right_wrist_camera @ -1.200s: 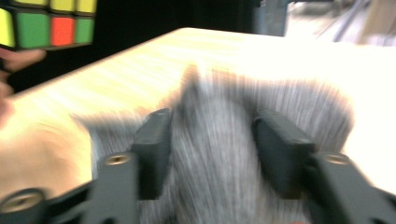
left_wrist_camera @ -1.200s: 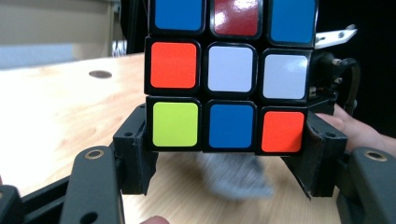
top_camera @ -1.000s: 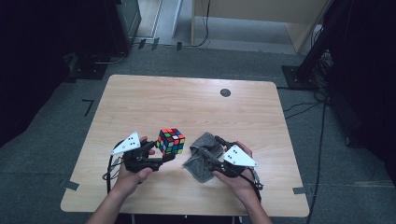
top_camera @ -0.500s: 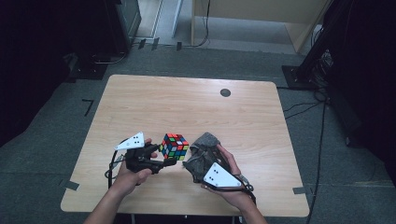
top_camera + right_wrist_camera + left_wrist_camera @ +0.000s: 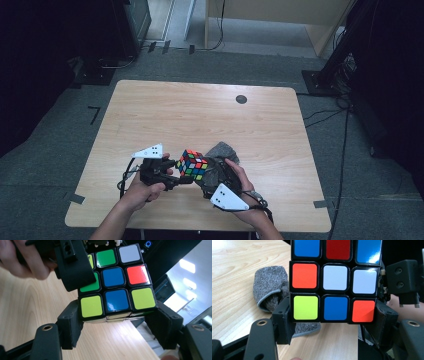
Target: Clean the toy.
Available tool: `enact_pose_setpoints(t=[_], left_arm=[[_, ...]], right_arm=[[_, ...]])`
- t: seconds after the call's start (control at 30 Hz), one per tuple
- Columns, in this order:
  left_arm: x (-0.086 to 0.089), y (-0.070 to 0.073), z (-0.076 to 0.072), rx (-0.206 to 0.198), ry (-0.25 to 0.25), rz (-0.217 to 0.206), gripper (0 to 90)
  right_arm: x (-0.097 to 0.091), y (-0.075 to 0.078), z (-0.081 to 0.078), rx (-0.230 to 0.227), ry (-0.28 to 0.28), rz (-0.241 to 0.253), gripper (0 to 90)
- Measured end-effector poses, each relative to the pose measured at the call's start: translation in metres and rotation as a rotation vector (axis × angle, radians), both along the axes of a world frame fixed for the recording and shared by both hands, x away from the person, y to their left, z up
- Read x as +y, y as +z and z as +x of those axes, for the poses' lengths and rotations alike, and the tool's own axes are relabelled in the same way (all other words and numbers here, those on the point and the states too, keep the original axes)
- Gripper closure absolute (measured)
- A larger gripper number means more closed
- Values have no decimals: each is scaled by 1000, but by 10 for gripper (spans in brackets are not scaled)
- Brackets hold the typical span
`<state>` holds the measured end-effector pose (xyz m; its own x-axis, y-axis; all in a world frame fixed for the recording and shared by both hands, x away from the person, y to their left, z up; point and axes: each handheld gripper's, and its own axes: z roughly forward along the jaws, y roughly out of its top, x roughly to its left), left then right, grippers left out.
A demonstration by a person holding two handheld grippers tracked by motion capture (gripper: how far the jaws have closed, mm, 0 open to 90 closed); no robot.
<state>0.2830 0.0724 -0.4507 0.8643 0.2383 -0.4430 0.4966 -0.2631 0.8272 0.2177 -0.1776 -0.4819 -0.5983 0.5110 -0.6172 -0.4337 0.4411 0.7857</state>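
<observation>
Two grippers: both meet on one puzzle cube at the near edge of the table, the cube held up off the wood.
Left gripper: jaws clamp the cube's bottom row from both sides; in its own view the face reads blue, red, blue on top, orange, white, white in the middle, yellow-green, blue, orange below.
Right gripper: jaws stand at either side of the cube's lowest layer and have just been closing in on it; the left pad sits against the yellow-green sticker's edge, and I cannot tell whether the right pad touches.
Left hand: wrapped round its gripper at the near left.
Right hand: comes in from the near right, its gripper turned toward the cube.
Writing: none readable on the cube or the grippers; the stickers are plain colours.
Cloth: grey and fuzzy, crumpled on the table just behind the cube, partly under the right hand in the high view.
Table: light wood grain, rounded corners, a small dark round cap near the far edge.
Room: grey carpet with tape marks, cables trailing at the right, dark stands and a pale cabinet at the back.
Change since a second ago: the right hand has swung across to the cube, and its grey plate now lies nearer the table's front edge; cube and left hand have hardly shifted.
</observation>
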Motion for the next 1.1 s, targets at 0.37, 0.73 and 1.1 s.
enact_pose_setpoints(t=[0.37, 0.73, 1.1], left_arm=[[9, 5, 0, -21, 21, -70, 147], [0, -5, -12, -336, 241, 126, 129], [-25, -20, -30, -633, 306, 315, 113]], right_arm=[[-10, -2, 6, 136, -13, 58, 339], [-32, 5, 20, 440, -78, 285, 345], [-18, 14, 16, 686, -68, 424, 346]])
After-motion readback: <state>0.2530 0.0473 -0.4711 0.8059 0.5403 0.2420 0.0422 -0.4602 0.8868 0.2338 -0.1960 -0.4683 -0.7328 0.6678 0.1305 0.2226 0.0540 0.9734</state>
